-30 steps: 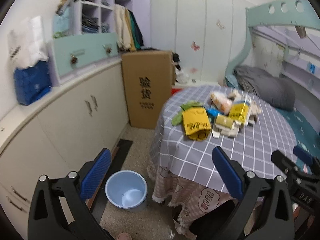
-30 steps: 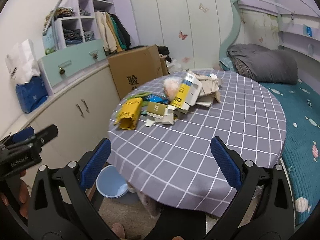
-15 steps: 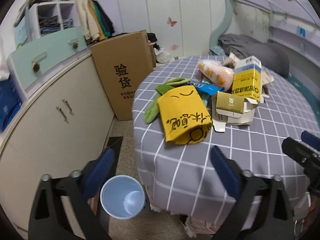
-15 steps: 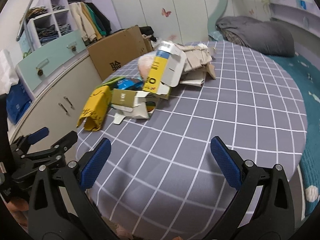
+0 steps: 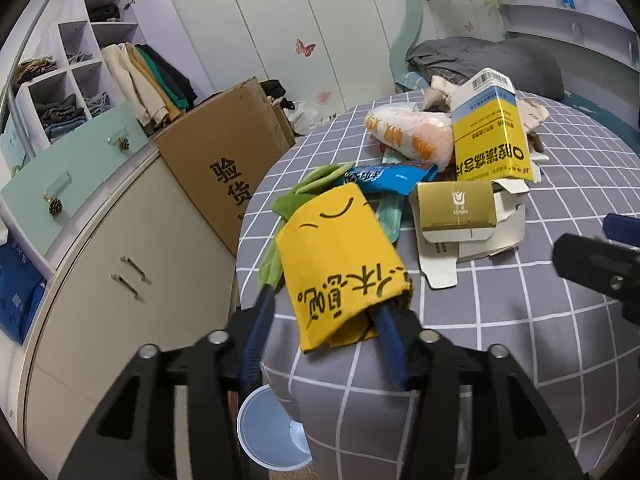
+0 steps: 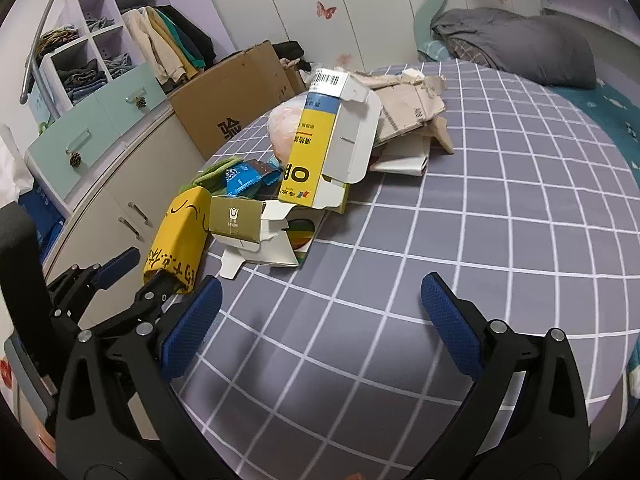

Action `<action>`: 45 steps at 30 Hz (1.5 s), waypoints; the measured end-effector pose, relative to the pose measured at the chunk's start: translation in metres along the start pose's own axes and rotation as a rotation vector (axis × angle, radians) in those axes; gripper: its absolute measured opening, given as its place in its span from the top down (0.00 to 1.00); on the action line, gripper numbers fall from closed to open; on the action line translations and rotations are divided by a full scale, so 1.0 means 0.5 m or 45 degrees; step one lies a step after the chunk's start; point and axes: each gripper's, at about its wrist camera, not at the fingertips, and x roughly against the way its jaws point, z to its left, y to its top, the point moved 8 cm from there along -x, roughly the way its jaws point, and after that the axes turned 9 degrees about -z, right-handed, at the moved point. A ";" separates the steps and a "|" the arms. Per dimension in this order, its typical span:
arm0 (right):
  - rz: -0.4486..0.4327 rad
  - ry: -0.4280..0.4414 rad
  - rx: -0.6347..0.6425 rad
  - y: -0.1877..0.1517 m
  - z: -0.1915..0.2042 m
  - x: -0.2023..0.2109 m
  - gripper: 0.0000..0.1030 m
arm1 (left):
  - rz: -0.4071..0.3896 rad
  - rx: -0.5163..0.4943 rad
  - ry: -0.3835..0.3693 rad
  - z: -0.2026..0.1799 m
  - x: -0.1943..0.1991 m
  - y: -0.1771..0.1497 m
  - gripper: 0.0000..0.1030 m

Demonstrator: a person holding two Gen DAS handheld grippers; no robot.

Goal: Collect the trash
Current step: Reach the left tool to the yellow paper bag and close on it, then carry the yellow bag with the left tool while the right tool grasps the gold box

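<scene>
A pile of trash lies on the round table with the grey checked cloth (image 6: pixel 500 184). It holds a yellow paper bag (image 5: pixel 340 256), a gold and white carton (image 5: pixel 460 216), a tall yellow and blue box (image 5: pixel 492 136), a blue wrapper (image 5: pixel 384 178) and an orange and white plastic bag (image 5: pixel 408 136). My left gripper (image 5: pixel 324 320) has its fingers on either side of the yellow bag's near end, still apart. It also shows in the right wrist view (image 6: pixel 136 276). My right gripper (image 6: pixel 320 312) is open and empty over bare cloth.
A light blue bucket (image 5: pixel 272 432) stands on the floor below the table's edge. A cardboard box (image 5: pixel 224 160) and white cabinets (image 5: pixel 120 280) line the left. A bed with a grey pillow (image 6: pixel 520 44) lies behind the table.
Both grippers have moved in toward the trash pile. The left fingers have narrowed and now straddle the yellow bag's near end.
</scene>
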 end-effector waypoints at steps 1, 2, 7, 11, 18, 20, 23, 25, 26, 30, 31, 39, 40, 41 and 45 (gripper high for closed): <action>0.004 0.005 -0.004 0.000 0.003 -0.004 0.05 | -0.006 -0.001 -0.005 0.002 0.001 0.002 0.66; 0.010 0.002 -0.002 -0.001 0.004 -0.008 0.05 | -0.009 0.006 -0.012 0.006 0.002 0.002 0.78; 0.033 -0.002 0.007 -0.002 0.033 -0.028 0.05 | -0.031 0.212 -0.076 0.045 0.011 0.002 0.96; 0.070 -0.029 0.002 0.000 0.058 -0.054 0.05 | -0.066 0.367 -0.116 0.075 0.025 -0.001 0.96; 0.056 -0.151 -0.005 0.013 0.085 -0.105 0.05 | -0.132 0.562 -0.080 0.147 0.065 -0.015 0.96; 0.049 -0.205 -0.031 0.022 0.083 -0.119 0.05 | -0.138 0.595 -0.059 0.165 0.073 -0.023 0.96; 0.045 -0.243 -0.069 0.036 0.082 -0.136 0.05 | -0.127 0.629 -0.030 0.187 0.075 -0.038 0.96; 0.048 -0.258 -0.058 0.042 0.083 -0.148 0.05 | -0.114 0.647 -0.031 0.200 0.074 -0.049 0.96; 0.040 -0.233 -0.057 0.043 0.088 -0.148 0.05 | -0.108 0.657 -0.031 0.204 0.074 -0.054 0.96; -0.008 -0.186 -0.055 0.048 0.094 -0.127 0.32 | -0.107 0.693 -0.065 0.217 0.083 -0.068 0.96; -0.002 -0.162 -0.061 0.045 0.094 -0.120 0.34 | -0.108 0.708 -0.081 0.221 0.085 -0.071 0.96; -0.003 -0.138 -0.011 0.031 0.097 -0.086 0.35 | -0.111 0.760 -0.132 0.232 0.094 -0.089 0.96; -0.004 -0.125 -0.021 0.030 0.098 -0.076 0.35 | -0.111 0.764 -0.134 0.235 0.097 -0.093 0.96; 0.000 -0.105 -0.026 0.026 0.102 -0.064 0.35 | -0.111 0.766 -0.135 0.240 0.100 -0.097 0.96; 0.004 0.009 -0.014 0.010 0.140 -0.026 0.35 | -0.116 0.789 -0.127 0.258 0.113 -0.117 0.96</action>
